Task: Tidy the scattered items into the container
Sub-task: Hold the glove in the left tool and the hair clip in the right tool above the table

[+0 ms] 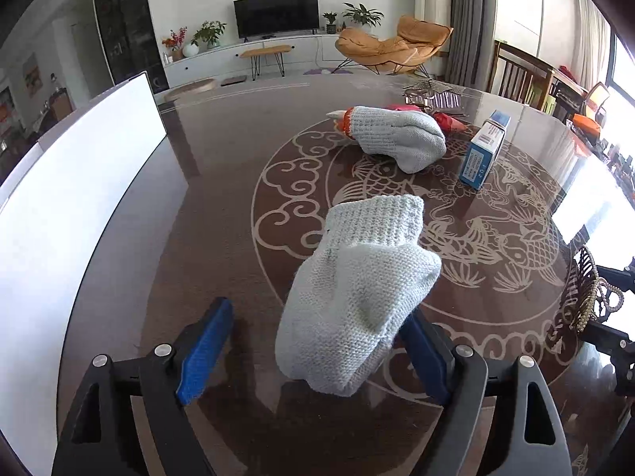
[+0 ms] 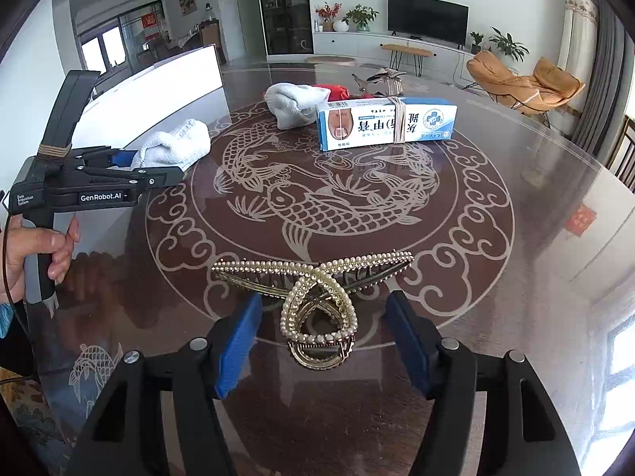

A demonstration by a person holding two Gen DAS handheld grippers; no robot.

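A folded white knit glove (image 1: 357, 297) lies on the round table between the blue pads of my left gripper (image 1: 313, 351), which is open around its near end. It also shows in the right wrist view (image 2: 174, 144). A second white glove (image 1: 401, 139) lies further back. My right gripper (image 2: 323, 345) is open, its pads on either side of a pearl hair clip (image 2: 317, 293). The white container (image 1: 79, 182) stands at the table's left edge.
A blue and white cream box (image 2: 385, 125) stands behind the fish design. A red packet (image 1: 446, 121) and a metal hair clip (image 1: 432, 95) lie at the far side. The table (image 2: 496, 238) has a glossy glass top.
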